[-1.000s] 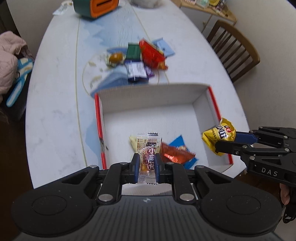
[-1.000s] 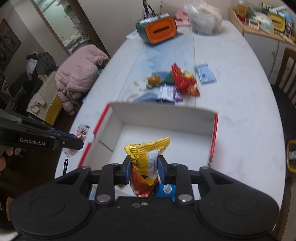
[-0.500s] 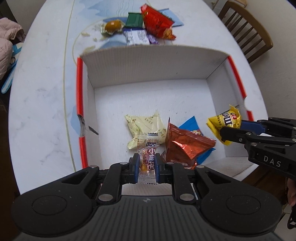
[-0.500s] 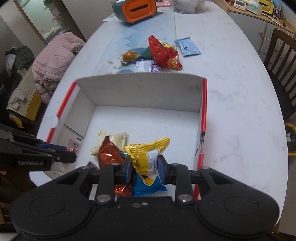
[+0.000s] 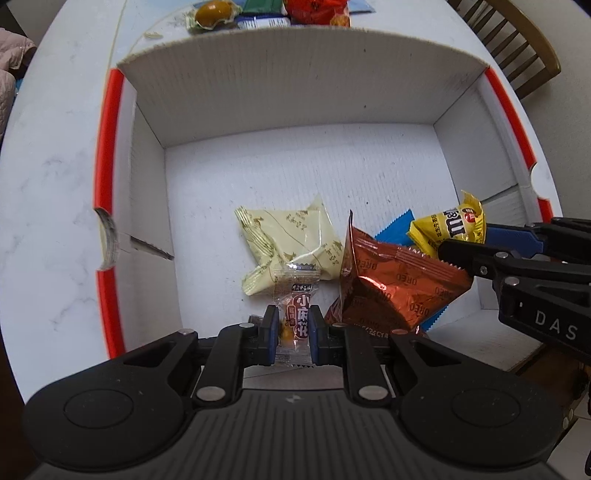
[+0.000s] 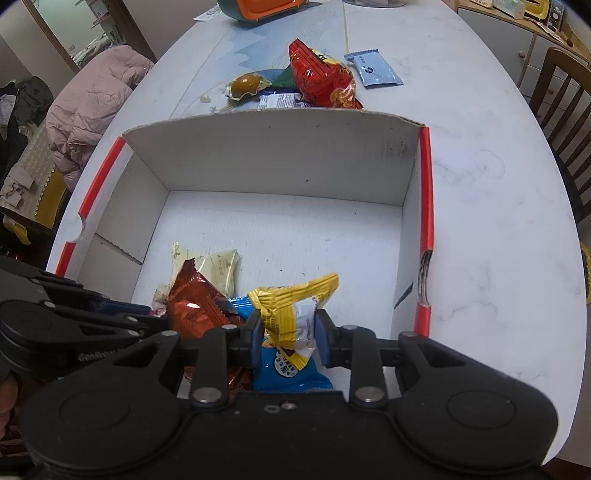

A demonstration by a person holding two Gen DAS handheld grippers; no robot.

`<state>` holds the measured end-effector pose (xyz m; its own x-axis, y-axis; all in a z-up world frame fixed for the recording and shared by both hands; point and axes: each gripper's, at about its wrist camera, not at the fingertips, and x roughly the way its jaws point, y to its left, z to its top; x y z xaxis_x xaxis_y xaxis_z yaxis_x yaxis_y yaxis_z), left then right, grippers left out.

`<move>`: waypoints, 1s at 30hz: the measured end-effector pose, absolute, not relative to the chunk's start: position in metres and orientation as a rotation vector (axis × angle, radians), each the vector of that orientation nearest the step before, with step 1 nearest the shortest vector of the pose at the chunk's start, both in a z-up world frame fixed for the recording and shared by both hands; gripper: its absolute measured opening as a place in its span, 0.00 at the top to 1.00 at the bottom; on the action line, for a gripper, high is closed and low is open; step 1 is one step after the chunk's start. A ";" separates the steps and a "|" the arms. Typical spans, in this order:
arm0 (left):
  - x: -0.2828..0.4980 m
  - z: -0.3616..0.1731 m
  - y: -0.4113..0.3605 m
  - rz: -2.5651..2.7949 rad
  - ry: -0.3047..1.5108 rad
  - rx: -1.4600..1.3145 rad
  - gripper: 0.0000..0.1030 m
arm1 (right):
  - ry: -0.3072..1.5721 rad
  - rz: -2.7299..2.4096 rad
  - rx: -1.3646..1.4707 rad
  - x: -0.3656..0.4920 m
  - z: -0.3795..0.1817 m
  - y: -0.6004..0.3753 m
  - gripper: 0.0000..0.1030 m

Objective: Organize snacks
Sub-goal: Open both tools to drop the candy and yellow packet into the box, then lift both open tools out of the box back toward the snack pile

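A white cardboard box with red rims sits on the table. Inside it lie a pale yellow packet, a copper Oreo packet and a blue packet. My left gripper is shut on a small clear candy wrapper, low inside the box near its front wall. My right gripper is shut on a yellow snack packet, held just above the blue packet.
Behind the box lie more snacks: a red bag, a brown egg-like snack, a light blue packet. An orange and green container stands further back. A wooden chair is at the right, a pink jacket at the left.
Both grippers have dropped down into the box with their snacks still held. The box now fills most of each view.
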<state>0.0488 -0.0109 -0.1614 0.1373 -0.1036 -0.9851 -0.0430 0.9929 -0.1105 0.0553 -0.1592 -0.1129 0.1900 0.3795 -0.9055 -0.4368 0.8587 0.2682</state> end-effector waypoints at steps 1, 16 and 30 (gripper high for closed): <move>0.049 -0.163 -0.011 -0.047 1.435 -0.125 0.84 | 1.257 0.573 -0.053 0.056 -0.114 -0.159 0.73; 0.047 -0.168 -0.005 -0.071 1.427 -0.169 0.74 | 1.262 0.564 -0.057 0.056 -0.116 -0.156 0.69; 0.027 -0.136 0.010 -0.101 1.347 -0.209 0.52 | 1.217 0.586 -0.033 0.048 -0.091 -0.167 0.64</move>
<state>0.0272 0.0100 -0.1361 0.2209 -0.1926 -0.9561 -0.0482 0.9770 -0.2079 0.0483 -0.1672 -0.0912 0.2182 0.4059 -0.8875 -0.4402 0.8526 0.2817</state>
